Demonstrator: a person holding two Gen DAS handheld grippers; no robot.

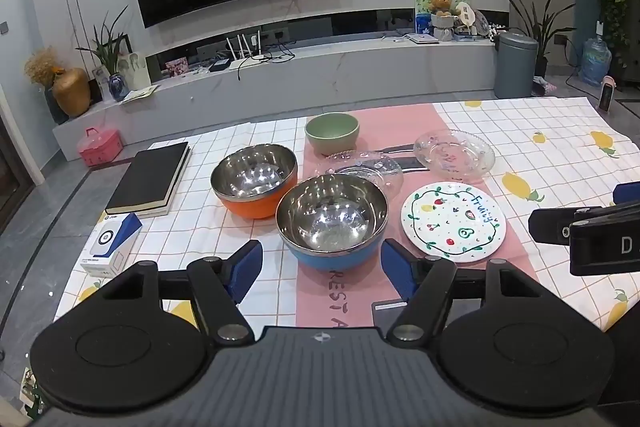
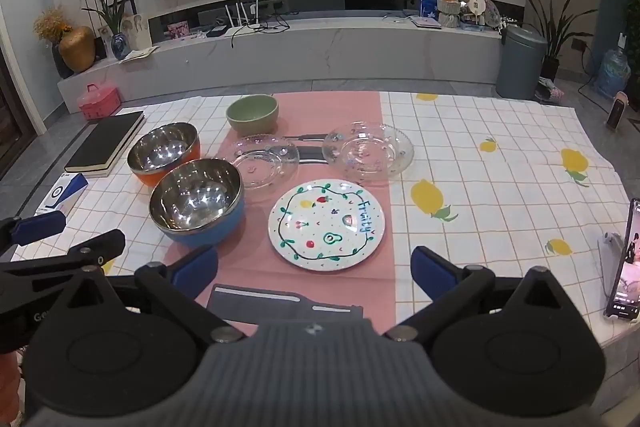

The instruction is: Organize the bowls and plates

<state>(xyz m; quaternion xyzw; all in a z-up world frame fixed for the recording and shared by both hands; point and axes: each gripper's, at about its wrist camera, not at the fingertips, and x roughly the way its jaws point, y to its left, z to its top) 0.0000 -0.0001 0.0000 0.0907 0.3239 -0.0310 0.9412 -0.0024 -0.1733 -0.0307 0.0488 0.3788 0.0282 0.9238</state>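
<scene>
A steel bowl with a blue outside (image 1: pixel 332 219) (image 2: pixel 197 201) stands nearest on the pink runner. A steel bowl with an orange outside (image 1: pixel 254 179) (image 2: pixel 164 151) is behind it to the left. A green bowl (image 1: pixel 332 131) (image 2: pixel 252 113) stands at the back. Two clear glass plates (image 1: pixel 454 155) (image 1: pixel 368 169) (image 2: pixel 368 151) (image 2: pixel 264 161) lie mid-table. A white "Fruity" plate (image 1: pixel 453 220) (image 2: pixel 327 224) lies in front. My left gripper (image 1: pixel 322 271) is open and empty, just in front of the blue bowl. My right gripper (image 2: pixel 314 273) is open and empty, in front of the white plate.
A black notebook (image 1: pixel 150 179) (image 2: pixel 106 143) and a white-blue box (image 1: pixel 112 243) (image 2: pixel 64 193) lie at the table's left. A phone (image 2: pixel 624 263) stands at the right edge. A dark mat (image 2: pixel 286 305) lies at the front edge of the checked tablecloth (image 1: pixel 560 163) (image 2: pixel 500 195).
</scene>
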